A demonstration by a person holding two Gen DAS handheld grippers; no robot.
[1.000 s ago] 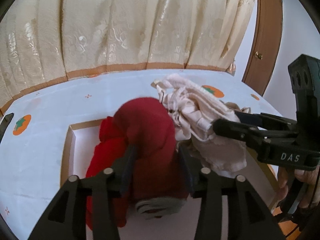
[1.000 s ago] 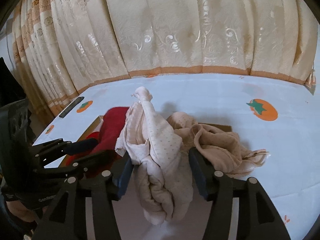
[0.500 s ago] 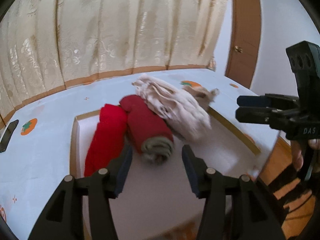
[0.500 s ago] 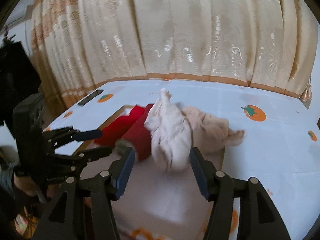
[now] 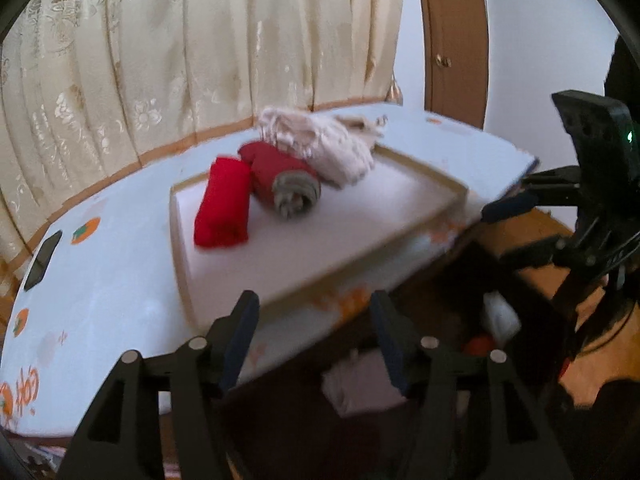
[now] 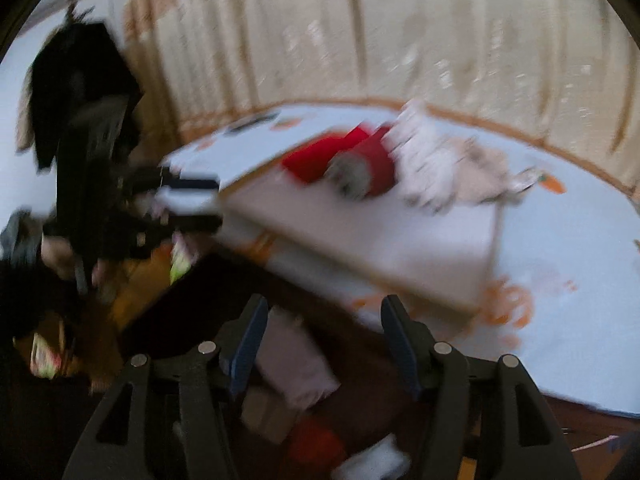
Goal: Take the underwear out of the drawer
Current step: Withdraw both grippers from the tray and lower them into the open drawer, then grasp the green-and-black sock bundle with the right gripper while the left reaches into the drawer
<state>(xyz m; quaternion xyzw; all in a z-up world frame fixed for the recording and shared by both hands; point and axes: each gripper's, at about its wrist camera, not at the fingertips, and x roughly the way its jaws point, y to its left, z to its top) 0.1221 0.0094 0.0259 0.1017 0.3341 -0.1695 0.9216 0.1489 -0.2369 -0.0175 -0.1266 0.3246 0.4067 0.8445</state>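
Four bundles of underwear lie in a row at the far end of a shallow white tray on your worktop: a bright red roll, a dark red roll with a grey end facing you, a cream knitted bundle, and, seen from the right tongs' camera, a beige crumpled piece at the row's right end. The tray has a thin wooden rim and a flat, bare white floor in front of the clothes. The worktop wears a pale blue cloth printed with orange fruit. Your left tongs are spreading, with nothing between their blue pads. Your right tongs stand apart and empty too. Both hang over the near edge of the worktop, above a dark open drawer where more folded cloth shows, blurred. One dark phone-like slab lies at the cloth's left edge. Cream patterned curtains hang behind.
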